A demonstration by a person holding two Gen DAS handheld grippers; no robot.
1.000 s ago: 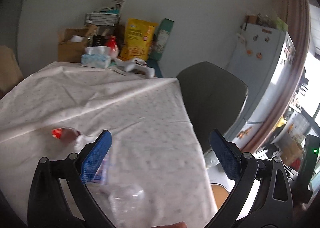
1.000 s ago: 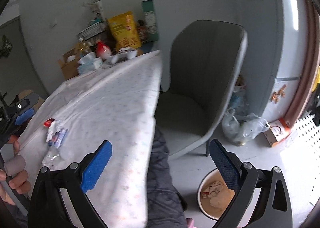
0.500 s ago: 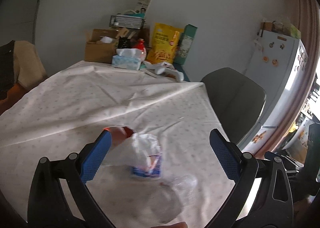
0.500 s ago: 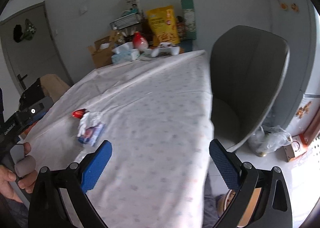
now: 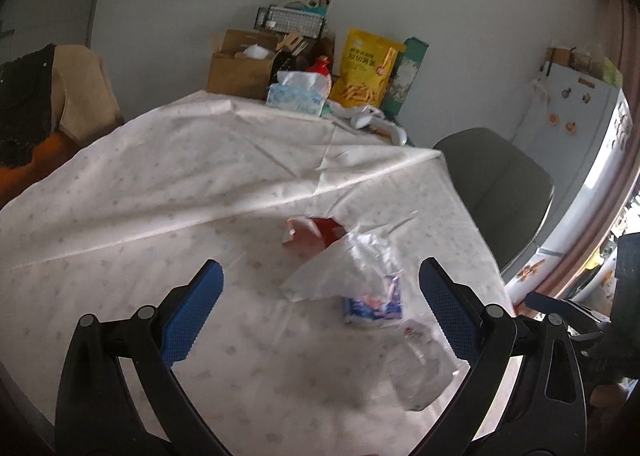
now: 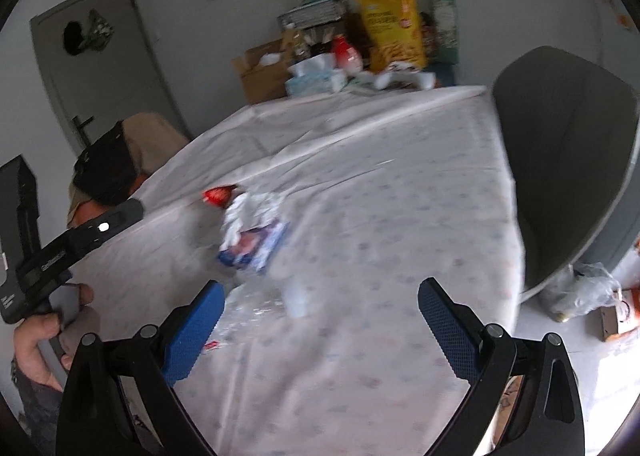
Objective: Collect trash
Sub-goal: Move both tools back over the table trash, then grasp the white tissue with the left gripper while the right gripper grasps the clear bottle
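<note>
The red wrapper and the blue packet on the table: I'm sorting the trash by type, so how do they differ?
The red wrapper lies farther up the tablecloth; the blue packet lies nearer the left tool. The red wrapper looks plain red, while the blue packet is blue and white with pinkish print. The clear plastic bag drapes onto the blue packet and only borders the red wrapper. Both are small, crumpled and ungrasped.
</note>
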